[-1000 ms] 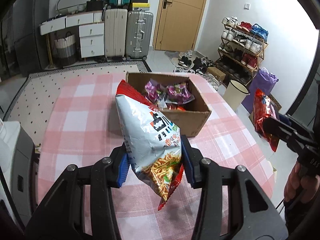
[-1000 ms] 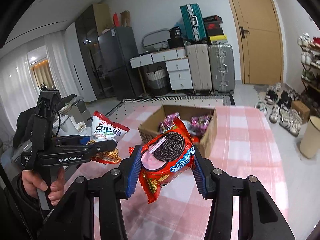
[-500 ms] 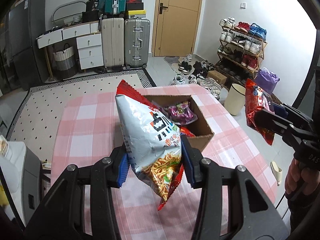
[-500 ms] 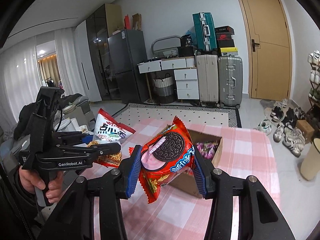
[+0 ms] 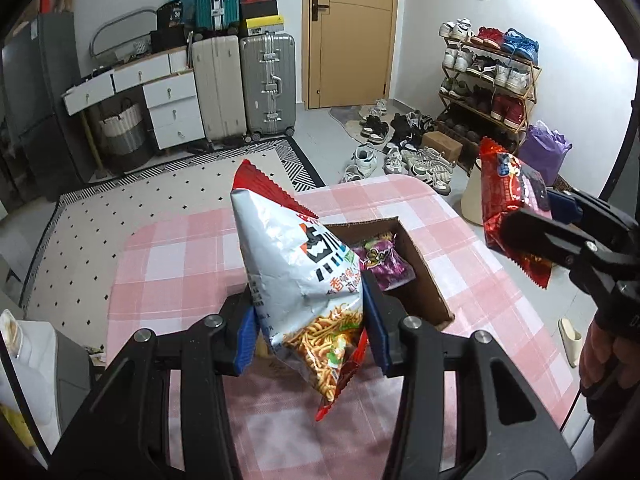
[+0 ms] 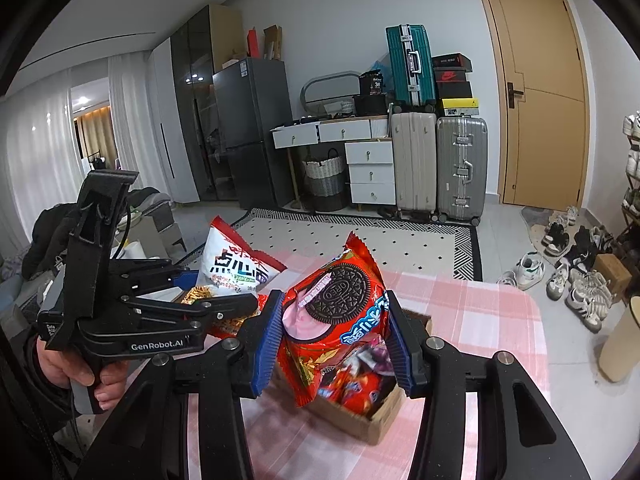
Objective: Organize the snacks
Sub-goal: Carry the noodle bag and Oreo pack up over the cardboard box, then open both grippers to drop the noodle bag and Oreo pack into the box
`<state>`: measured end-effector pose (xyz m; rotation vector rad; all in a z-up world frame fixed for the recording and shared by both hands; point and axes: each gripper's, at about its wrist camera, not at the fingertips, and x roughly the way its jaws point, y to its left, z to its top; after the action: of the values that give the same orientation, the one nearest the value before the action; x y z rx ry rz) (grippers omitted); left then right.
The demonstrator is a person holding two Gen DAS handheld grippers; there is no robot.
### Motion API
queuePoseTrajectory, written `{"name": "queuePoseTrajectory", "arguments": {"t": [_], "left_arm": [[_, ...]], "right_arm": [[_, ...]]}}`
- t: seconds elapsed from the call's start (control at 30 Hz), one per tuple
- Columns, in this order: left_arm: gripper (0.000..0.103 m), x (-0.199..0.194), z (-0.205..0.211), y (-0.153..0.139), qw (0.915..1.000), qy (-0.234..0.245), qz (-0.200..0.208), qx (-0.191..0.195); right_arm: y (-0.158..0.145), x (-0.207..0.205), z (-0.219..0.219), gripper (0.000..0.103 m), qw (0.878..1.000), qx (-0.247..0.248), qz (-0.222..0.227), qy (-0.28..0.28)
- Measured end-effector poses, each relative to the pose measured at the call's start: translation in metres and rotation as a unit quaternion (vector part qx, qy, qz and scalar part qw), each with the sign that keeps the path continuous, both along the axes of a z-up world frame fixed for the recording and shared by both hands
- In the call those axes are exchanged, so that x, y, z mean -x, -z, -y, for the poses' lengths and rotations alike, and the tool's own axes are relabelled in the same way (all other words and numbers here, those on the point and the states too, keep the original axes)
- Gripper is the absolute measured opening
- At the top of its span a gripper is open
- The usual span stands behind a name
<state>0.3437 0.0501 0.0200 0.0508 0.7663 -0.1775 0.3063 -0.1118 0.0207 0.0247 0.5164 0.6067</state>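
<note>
The left tool (image 5: 310, 334) was seen clamped on a silver noodle-snack bag (image 5: 296, 276), its blue pads pressed against the bag's lower half. The bag was held upright, off the bench (image 5: 168, 248), just in front of and partly over the near-left corner of the cardboard box (image 5: 424, 272). The right tool (image 6: 334, 340) was closed around a red Oreo packet (image 6: 340, 312), which was gripped at its middle and held tilted, above the near side of the box (image 6: 360, 420). In the left wrist view, the packet (image 5: 504, 200) was seen to the right of the box and raised clear of the bench. Inside the box, 1 purple wrapped snack (image 5: 380, 260) was visible against the right wall; other contents were hidden by the 2 held items, possibly more wrappers. The box itself was set on the pink checked cloth of the bench, toward its far right part. A hand (image 6: 80, 368) was seen wrapped around the handle of the left tool, to the left of the box.
</note>
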Motion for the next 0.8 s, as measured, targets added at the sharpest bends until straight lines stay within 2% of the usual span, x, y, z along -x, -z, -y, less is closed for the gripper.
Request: {"name": "queuePoseTrajectory", "arguments": {"t": [0.33,0.8], "left_arm": [[0.042,-0.061,0.029,0.025,0.9997,0.013,-0.018,0.004],[0.043,-0.122,0.044,0.076,0.9979,0.026,-0.056,0.018]], "right_arm": [[0.025,-0.059,-0.014,0.048,1.000,0.007,-0.027,-0.003],[0.078,-0.102,-0.035,0.048,0.997,0.027,-0.067,-0.006]]}}
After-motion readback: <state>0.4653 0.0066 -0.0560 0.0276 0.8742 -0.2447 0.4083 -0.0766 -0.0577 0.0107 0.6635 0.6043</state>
